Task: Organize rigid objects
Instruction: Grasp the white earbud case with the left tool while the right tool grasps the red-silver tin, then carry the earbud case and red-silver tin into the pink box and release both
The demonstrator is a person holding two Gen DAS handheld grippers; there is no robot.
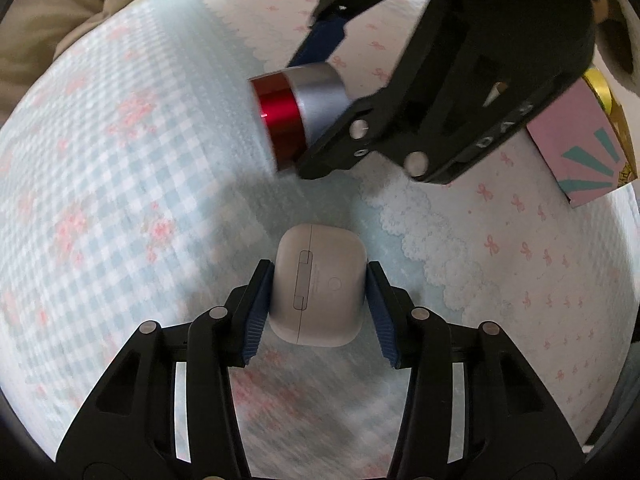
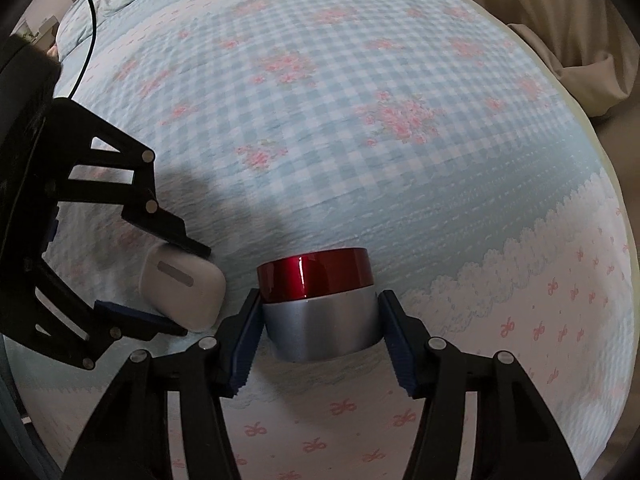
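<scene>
Right now both things are held over a bed whose quilted bedspread is checked pale blue with pink flowers and a bow-printed border. One is a small white earbud case, rounded, with a hinge strip and a small round button on its back; the other is a squat jar with a silver-grey body and a glossy red lid. At the edge of the left view a pink box with teal rays is cut off by the frame and partly covered by the other tool. The left hand-held gripper clamps the case between its blue pads, and the right hand-held gripper pinches the jar's grey body likewise. Case and jar sit near each other, not touching; whether either rests on the bedspread I cannot tell.
</scene>
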